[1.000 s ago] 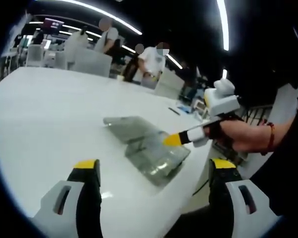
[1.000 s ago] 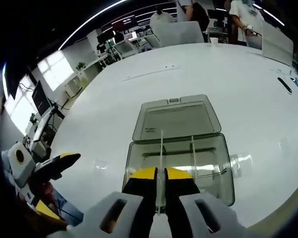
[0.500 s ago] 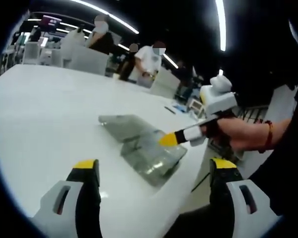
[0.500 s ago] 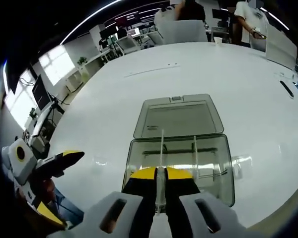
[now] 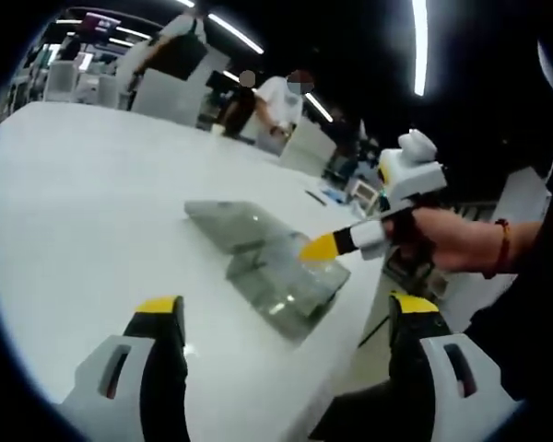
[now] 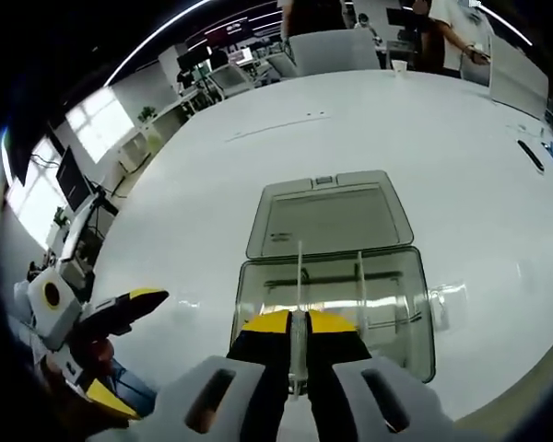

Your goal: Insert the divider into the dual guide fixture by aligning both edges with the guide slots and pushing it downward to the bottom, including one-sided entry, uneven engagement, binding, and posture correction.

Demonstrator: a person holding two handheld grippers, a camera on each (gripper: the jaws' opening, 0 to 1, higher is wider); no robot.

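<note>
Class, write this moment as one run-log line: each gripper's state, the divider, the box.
right gripper: shut on divider | divider: upright over clear box | box lid: open flat on table | left gripper: open, empty, off to the side

Divider (image 6: 298,304) lower edge hidden between right gripper (image 6: 297,324) jaws; slot engagement perhaps partial, unclear.

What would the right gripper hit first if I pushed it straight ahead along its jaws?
Likely the clear box: the right gripper, shut on the divider, points into its open compartment, though depth is unclear.
</note>
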